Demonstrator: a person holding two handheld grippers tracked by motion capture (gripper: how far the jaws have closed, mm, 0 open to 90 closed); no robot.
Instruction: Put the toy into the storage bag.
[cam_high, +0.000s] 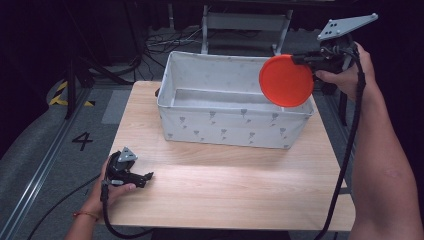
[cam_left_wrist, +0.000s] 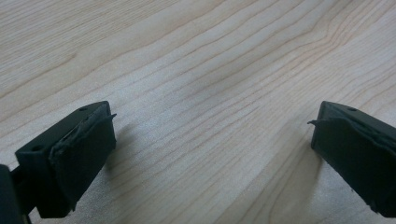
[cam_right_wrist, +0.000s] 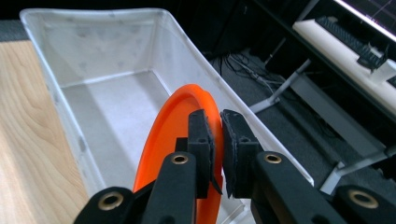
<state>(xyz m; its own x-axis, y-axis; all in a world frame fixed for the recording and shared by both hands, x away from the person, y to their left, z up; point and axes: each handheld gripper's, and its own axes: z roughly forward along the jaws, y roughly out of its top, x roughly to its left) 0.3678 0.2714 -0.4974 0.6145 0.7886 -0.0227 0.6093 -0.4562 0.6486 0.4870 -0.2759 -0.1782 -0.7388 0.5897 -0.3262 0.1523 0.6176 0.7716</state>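
Observation:
An orange round plate (cam_high: 286, 80) hangs on edge above the right end of a white fabric bin (cam_high: 220, 127), held by my right gripper (cam_high: 306, 60), which is shut on its rim. In the right gripper view the plate (cam_right_wrist: 163, 135) stands between the two black fingers (cam_right_wrist: 201, 135), with the bin's inside (cam_right_wrist: 116, 107) below it. My left gripper (cam_high: 146, 176) rests low on the wooden table (cam_high: 225, 185) near its front left corner. It is open, its jaws wide apart over bare wood (cam_left_wrist: 210, 116) with nothing between them.
The bin stands at the back middle of the table and holds nothing that I can see. A metal frame (cam_high: 245, 22) and cables lie on the floor behind it. A yellow-black marking (cam_high: 62, 95) and a floor number sit to the left.

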